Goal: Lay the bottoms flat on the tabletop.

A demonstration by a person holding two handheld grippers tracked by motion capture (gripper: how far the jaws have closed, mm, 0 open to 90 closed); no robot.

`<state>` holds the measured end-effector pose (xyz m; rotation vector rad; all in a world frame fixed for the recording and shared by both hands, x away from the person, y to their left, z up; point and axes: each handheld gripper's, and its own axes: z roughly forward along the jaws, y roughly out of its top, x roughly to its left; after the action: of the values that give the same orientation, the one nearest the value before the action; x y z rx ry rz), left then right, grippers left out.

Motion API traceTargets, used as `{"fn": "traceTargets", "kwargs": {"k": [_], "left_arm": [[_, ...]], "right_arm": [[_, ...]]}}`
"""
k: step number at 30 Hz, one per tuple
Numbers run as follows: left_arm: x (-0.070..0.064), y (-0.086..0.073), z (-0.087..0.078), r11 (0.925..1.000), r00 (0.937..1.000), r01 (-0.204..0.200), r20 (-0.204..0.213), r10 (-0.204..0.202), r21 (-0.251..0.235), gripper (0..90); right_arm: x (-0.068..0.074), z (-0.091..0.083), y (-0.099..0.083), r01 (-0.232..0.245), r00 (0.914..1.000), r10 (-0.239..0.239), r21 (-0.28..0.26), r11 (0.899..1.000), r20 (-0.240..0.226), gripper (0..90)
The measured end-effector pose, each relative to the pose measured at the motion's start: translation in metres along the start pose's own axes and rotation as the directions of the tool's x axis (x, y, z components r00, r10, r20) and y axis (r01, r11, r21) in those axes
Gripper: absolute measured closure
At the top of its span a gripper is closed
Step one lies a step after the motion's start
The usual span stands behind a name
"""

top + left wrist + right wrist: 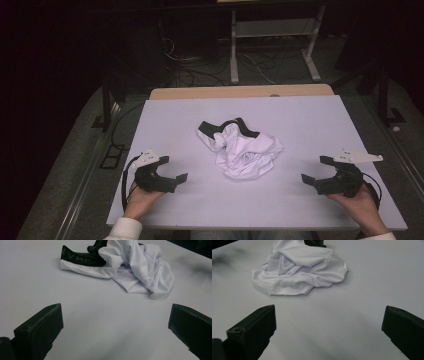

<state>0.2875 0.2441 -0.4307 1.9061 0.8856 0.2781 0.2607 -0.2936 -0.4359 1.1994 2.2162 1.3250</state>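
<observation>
At mid-table (165,125), crumpled white mesh garment with black lettered waistband (244,148); left gripper (172,171) and right gripper (314,170) flank it, jaws spread, empty; risk, perhaps: pinching several bunched layers, dragging the heap.

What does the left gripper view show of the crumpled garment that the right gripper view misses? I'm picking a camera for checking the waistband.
The left gripper view shows the black waistband lying along the garment's edge, with faint lettering too blurred to read. The right gripper view shows the rounded white bulk and a hemmed edge nearest that gripper, with just a sliver of black at the top. Both show the white garment bunched on the white table, apart from open black jaws.
</observation>
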Motion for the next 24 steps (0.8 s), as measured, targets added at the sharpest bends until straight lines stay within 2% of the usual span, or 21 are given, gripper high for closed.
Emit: {"fn": "traceTargets", "kwargs": {"k": [9, 15, 19, 24], "left_arm": [[-0.001, 0.001, -0.004, 0.9999, 0.9999, 0.006, -0.010, -0.006, -0.009, 0.0], [0.000, 0.008, -0.005, 0.9999, 0.9996, -0.004, -0.029, 0.004, -0.015, 0.0], [-0.003, 0.016, -0.002, 0.9999, 0.9997, -0.013, -0.019, 0.013, -0.005, 0.0], [-0.009, 0.027, 0.000, 0.9990, 0.9991, -0.043, -0.004, 0.043, 0.010, 0.0]], "right_arm": [[0.002, 0.005, 0.003, 0.001, 1.0000, -0.001, 0.005, 1.000, 0.001, 0.0], [-0.002, 0.003, 0.011, -0.013, 0.9996, 0.012, 0.010, 1.000, 0.027, 0.0], [-0.002, 0.000, 0.016, -0.010, 0.9993, 0.010, -0.001, 1.000, 0.036, 0.0], [-0.003, 0.000, 0.023, -0.002, 0.9995, 0.002, 0.014, 1.000, 0.033, 0.0]]}}
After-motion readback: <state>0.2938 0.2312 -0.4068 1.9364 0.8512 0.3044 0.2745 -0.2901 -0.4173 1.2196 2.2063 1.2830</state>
